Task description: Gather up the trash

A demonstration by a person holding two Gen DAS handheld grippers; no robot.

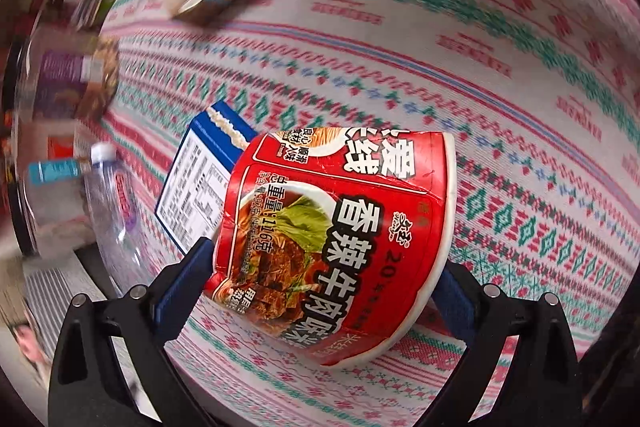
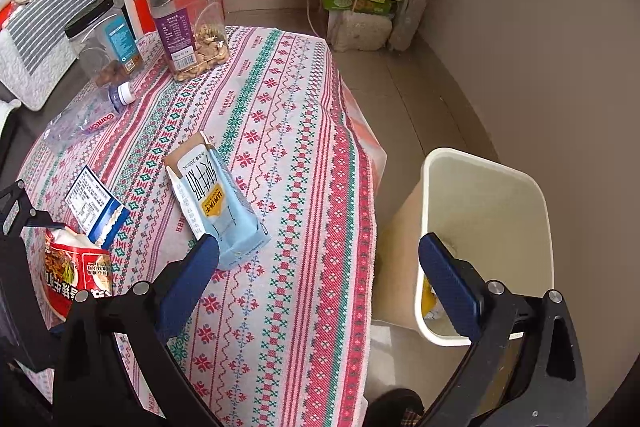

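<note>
The left claw [image 1: 320,279] pinched the red noodle cup [image 1: 340,227] between its 2 pads, lifted clear of the worktop [image 1: 480,67], probably for carrying to the bin [image 2: 486,243]. The right claw [image 2: 320,275] hung spread and empty, the milk carton [image 2: 218,203] just ahead of its left finger, likely next.
</note>
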